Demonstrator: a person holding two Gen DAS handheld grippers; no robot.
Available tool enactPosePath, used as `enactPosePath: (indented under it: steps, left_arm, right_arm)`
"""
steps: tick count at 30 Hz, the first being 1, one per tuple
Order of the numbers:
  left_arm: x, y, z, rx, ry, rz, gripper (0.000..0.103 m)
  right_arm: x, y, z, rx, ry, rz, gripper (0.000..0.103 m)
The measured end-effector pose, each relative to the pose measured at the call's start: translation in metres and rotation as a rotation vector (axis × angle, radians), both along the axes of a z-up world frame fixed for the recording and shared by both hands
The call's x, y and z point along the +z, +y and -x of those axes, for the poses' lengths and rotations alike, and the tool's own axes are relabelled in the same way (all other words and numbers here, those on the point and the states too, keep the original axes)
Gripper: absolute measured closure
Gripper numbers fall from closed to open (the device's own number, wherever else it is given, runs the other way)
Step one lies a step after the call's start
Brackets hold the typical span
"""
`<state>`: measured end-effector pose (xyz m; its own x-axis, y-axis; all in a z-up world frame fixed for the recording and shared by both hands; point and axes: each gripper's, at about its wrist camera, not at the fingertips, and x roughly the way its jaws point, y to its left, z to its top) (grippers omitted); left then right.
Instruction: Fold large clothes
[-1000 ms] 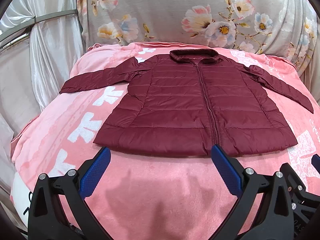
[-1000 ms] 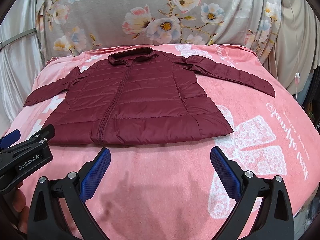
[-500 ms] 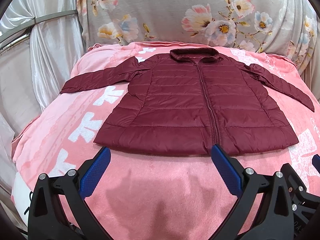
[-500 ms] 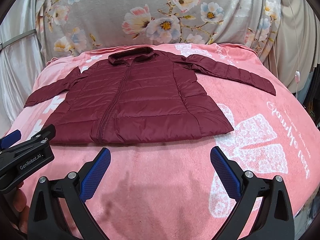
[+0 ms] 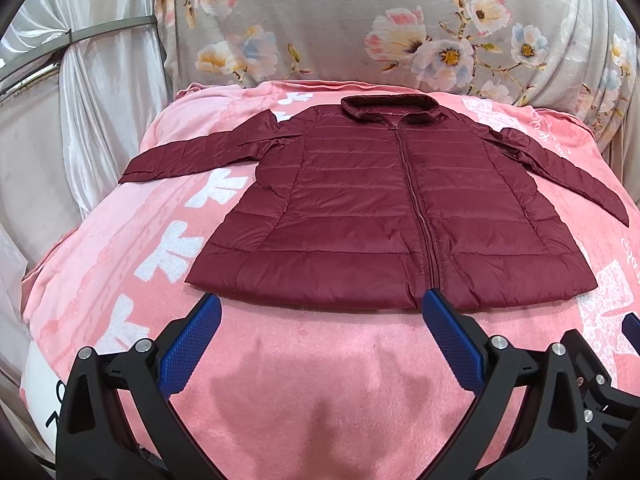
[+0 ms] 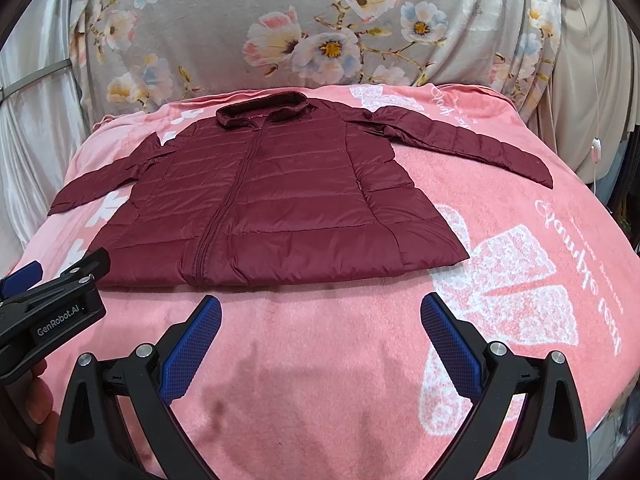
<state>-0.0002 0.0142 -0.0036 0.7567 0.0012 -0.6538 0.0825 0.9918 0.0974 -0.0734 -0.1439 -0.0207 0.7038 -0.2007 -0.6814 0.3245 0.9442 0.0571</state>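
A dark red quilted jacket (image 5: 380,208) (image 6: 276,204) lies flat and zipped on the pink blanket, collar at the far side, both sleeves spread outwards. My left gripper (image 5: 322,306) hangs open just short of the hem, near the zip's lower end. Further right along the hem, my right gripper (image 6: 320,310) is open too, with only blanket between its blue pads. The left gripper's body (image 6: 52,304) shows at the left edge of the right wrist view, with a hand (image 6: 36,404) beneath it.
The pink blanket (image 5: 304,392) with white print covers a raised surface that drops off at left and right. A floral cloth (image 5: 360,28) hangs behind it. White curtain (image 5: 100,92) hangs at the left; a cord with a switch (image 6: 596,148) dangles at the right.
Both views have drifted very slightly; the jacket lies unchanged and both grippers stay open.
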Motion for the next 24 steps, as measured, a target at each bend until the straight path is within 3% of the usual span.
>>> enactPosePath:
  steps: [24]
  left_arm:
    - [-0.0036, -0.0029, -0.0049, 0.004, 0.012, -0.016, 0.005]
  right_arm:
    - [-0.0008, -0.0069, -0.0012, -0.01, 0.009, -0.017, 0.005]
